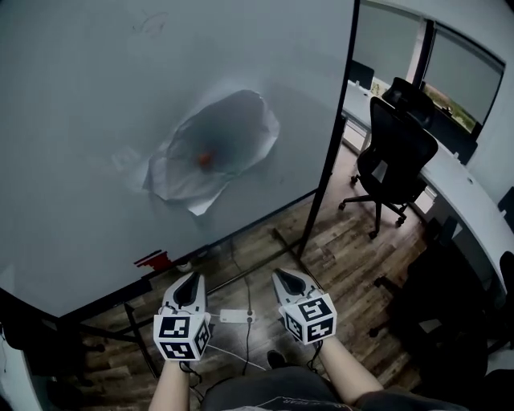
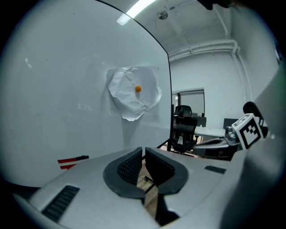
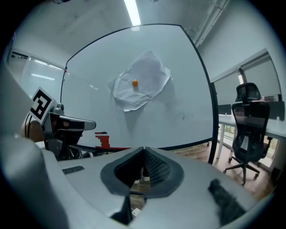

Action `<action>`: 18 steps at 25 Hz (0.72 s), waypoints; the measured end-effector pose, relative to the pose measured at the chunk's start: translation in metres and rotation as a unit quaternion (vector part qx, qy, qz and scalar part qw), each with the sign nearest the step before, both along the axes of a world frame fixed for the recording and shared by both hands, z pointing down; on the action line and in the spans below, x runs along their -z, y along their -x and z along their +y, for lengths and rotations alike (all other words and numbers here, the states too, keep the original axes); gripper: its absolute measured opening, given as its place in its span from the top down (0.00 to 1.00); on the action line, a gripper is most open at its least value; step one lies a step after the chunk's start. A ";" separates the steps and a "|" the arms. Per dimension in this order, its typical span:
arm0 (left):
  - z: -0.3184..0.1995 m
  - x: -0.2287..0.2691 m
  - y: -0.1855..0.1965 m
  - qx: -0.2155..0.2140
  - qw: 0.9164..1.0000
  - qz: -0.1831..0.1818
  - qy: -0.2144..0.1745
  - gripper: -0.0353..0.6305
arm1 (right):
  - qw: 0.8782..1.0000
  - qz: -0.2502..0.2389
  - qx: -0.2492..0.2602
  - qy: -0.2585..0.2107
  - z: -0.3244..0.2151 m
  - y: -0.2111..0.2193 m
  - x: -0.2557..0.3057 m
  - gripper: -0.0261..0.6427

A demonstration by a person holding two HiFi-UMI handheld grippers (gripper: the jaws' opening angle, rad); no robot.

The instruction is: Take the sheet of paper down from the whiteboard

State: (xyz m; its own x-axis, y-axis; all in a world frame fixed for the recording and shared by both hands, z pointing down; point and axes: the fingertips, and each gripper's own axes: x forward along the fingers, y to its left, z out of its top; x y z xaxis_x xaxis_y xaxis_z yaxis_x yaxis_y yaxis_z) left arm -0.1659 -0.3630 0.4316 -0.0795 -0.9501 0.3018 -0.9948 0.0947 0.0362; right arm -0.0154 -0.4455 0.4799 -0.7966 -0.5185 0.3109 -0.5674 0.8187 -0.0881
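Paper sheet [image 1: 215, 144] hangs crumpled on the whiteboard [image 1: 80, 96], right of mid-board, pinned by one small orange magnet [image 1: 204, 160] near its centre. We take that as the reason for its shape: only the middle is pressed flat, and the edges curl loose off the surface, with the lower corner drooping.

Left tongs [image 1: 191, 279] and right tongs [image 1: 284, 277] sit low and side by side in front of the person, well apart from the board, both aimed at it. Both are clenched on nothing. The left gripper view shows the pads nearly meeting, with only a thin slit of floor between them. The right gripper view shows the pads together. We judge this as the approach: the sheet is untouched, and the tongs must open before pinching a loose edge or the magnet.

Writing: nothing readable. A faint scribble [image 1: 148, 24] near the board's top is too pale to read. The cubes on the tongs carry black-and-white square markers and no text. A red object [image 1: 152, 258] at the board's lower edge may be an eraser or markers; we cannot tell.

A black office chair [image 1: 393, 156] stands right of the board, beside a long white table [image 1: 470, 201]. A white power strip [image 1: 235, 316] lies on the wood floor [image 1: 345, 249] between the tongs.
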 end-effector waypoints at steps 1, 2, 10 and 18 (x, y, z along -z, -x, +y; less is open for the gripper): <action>-0.005 0.001 0.001 0.008 1.000 0.000 0.001 0.90 | 1.000 -0.001 0.009 -0.001 -0.005 0.001 0.001 0.92; -0.010 0.001 0.001 0.016 1.000 -0.001 0.003 0.90 | 1.000 -0.002 0.018 -0.001 -0.011 0.003 0.002 0.92; -0.035 0.009 -0.003 0.075 0.997 -0.001 -0.001 0.90 | 0.997 -0.005 0.078 -0.004 -0.049 0.010 0.007 0.92; -0.053 0.008 0.009 0.082 0.997 -0.001 0.000 0.90 | 0.996 -0.007 0.088 -0.008 -0.061 0.030 0.015 0.92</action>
State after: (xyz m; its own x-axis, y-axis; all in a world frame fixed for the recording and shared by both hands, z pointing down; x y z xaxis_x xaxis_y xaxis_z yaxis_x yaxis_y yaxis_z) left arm -0.1753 -0.4156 0.4232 -0.2343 -0.9242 0.3015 -0.9660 0.2562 0.0346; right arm -0.0455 -0.5062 0.4653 -0.8800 -0.3752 0.2914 -0.4134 0.9070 -0.0805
